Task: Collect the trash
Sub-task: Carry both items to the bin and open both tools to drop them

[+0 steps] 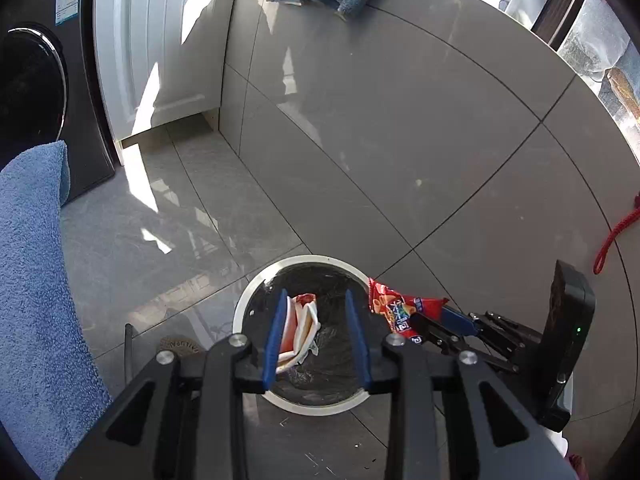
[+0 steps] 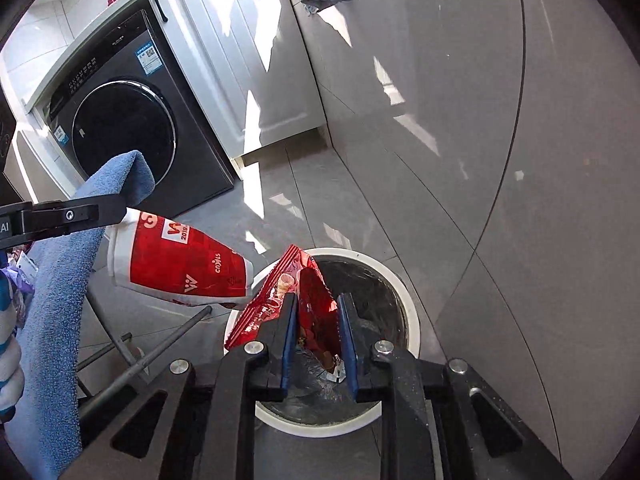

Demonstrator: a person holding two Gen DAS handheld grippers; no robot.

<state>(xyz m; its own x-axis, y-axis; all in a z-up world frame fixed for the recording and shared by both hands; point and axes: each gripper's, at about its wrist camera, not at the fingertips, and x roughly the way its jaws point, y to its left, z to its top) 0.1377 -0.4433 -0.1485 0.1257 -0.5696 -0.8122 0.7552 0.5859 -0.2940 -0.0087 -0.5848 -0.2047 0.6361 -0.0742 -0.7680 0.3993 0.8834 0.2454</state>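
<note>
Grey floor tiles carry a white-rimmed bin (image 1: 256,294). Left tool (image 1: 316,332) spread, crushed cup (image 1: 298,328) loose between its pads over the bin; right tool (image 2: 318,336) spread around a light, crinkly wrapper (image 2: 308,300), best pinched at an edge.

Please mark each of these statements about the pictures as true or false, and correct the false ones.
1. The trash bin on the floor has a white rim. True.
2. The left gripper has a green bottle between its fingers. False: a flattened red and white paper cup is there, above the bin.
3. A red snack wrapper is between the fingers of the right gripper. True.
4. The round door of the washing machine stands wide open. False: the door looks shut.
5. The towel near the left gripper is yellow. False: it is blue.
</note>
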